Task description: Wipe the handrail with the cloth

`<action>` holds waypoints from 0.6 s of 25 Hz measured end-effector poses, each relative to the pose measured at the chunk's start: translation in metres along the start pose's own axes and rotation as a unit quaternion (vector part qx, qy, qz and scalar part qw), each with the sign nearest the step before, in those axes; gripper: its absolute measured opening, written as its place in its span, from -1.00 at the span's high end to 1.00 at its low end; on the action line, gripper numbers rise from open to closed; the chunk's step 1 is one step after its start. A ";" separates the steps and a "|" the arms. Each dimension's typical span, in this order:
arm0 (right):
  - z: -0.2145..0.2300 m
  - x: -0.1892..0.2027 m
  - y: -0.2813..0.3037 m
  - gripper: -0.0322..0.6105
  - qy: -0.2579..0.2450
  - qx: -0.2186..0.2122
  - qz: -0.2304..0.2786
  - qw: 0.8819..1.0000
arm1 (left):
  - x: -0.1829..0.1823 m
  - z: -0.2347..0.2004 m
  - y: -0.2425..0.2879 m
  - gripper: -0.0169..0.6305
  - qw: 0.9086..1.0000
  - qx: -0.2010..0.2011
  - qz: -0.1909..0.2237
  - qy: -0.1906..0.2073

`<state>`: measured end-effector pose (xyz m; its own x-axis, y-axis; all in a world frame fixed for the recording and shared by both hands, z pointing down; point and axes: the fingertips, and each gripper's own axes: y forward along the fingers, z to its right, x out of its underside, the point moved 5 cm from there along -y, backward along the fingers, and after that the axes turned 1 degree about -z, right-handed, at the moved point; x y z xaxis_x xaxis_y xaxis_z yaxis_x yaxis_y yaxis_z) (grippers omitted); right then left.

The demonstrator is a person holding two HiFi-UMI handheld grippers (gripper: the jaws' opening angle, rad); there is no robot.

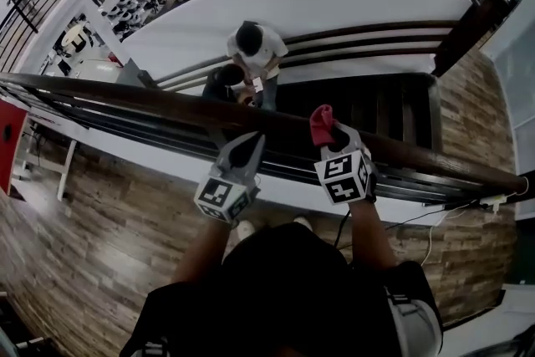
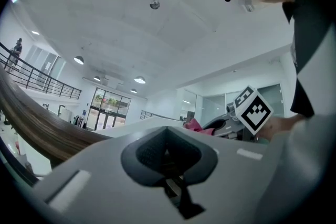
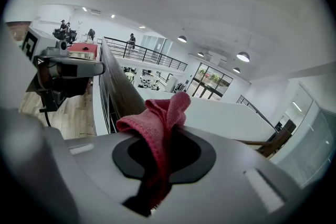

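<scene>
- While the right gripper (image 3: 158, 153) has its jaws pressed together on the red cloth (image 3: 160, 117), the left gripper (image 2: 167, 150) has its jaws closed as well, pad against pad, with nothing between them.
- One fold of the cloth runs down into the seam between the right jaws, and the loose part bunches up above the tips in a crumpled peak.
- Seen from the head view, that bunch of cloth lies over the top of the dark wooden handrail (image 1: 150, 96) — whether it presses on the wood or sits just above it cannot be told.
- The left gripper points across the same handrail, just to the left of the right one, with its tips over the rail; contact there is unclear too.
- The two grippers are near each other but apart, each with its marker cube (image 1: 343, 175) at the end toward the person.
- The handrail runs as a long curve from the far left to the lower right, with thinner dark rails beside it.
- Beyond it, well below, two people (image 1: 255, 54) stand close together beside the dark stairs (image 1: 393, 109).
- A wooden floor (image 1: 109, 230) lies on the near side — the side where the person stands.
</scene>
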<state>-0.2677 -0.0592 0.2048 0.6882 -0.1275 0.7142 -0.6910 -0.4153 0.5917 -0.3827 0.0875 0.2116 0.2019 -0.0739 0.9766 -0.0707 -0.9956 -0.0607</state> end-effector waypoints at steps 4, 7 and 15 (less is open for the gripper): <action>-0.016 -0.014 0.005 0.75 -0.007 0.005 0.007 1.000 | 0.000 -0.012 -0.008 0.95 1.000 0.006 0.003 -0.003; -0.027 -0.024 0.011 0.75 -0.007 0.008 0.010 1.000 | -0.002 -0.023 -0.017 0.95 1.000 0.014 0.004 -0.002; -0.048 -0.044 0.024 0.75 -0.001 -0.003 0.017 1.000 | -0.005 -0.039 -0.029 0.95 1.000 0.021 -0.002 0.003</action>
<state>-0.3247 -0.0205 0.2053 0.6643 -0.1444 0.7334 -0.7158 -0.4055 0.5685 -0.4198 0.1185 0.2166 0.1959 -0.0691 0.9782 -0.0283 -0.9975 -0.0648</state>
